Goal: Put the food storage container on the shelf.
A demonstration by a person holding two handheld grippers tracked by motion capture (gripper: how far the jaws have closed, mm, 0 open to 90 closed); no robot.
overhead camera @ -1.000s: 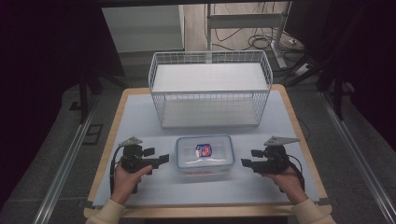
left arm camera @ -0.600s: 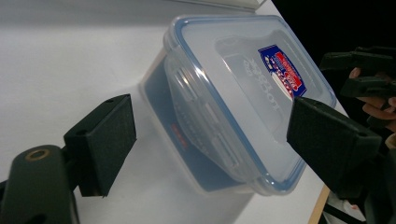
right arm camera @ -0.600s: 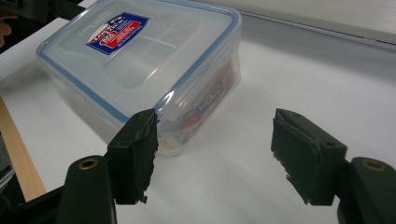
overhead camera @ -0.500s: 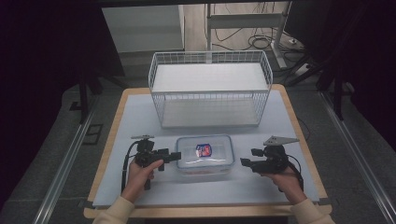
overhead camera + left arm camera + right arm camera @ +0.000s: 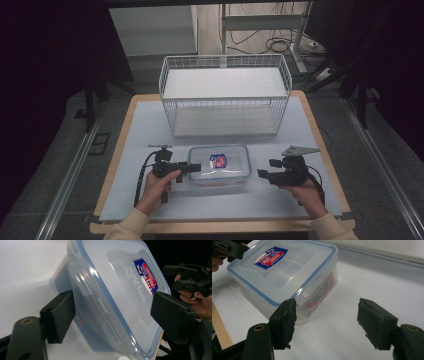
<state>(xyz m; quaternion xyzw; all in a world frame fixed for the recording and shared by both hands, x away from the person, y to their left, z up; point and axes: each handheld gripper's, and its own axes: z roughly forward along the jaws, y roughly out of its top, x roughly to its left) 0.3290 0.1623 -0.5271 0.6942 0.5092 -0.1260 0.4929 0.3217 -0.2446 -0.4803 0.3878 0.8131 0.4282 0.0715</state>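
A clear rectangular plastic container with a blue-rimmed snap lid (image 5: 219, 166) lies on the white table sheet (image 5: 145, 130), in front of a white wire basket (image 5: 225, 95). The left gripper (image 5: 112, 310) straddles its left end, jaws wide; the right gripper (image 5: 327, 322) waits nearby, jaws wide and empty. The box is probably rigid, smooth and slippery, so the side walls under the rim offer the best hold. The right gripper view shows red packets inside.

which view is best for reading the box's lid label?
Right gripper view: the label lies flat and unblocked on the box. In the left gripper view it is steeply tilted; in the high view, tiny.
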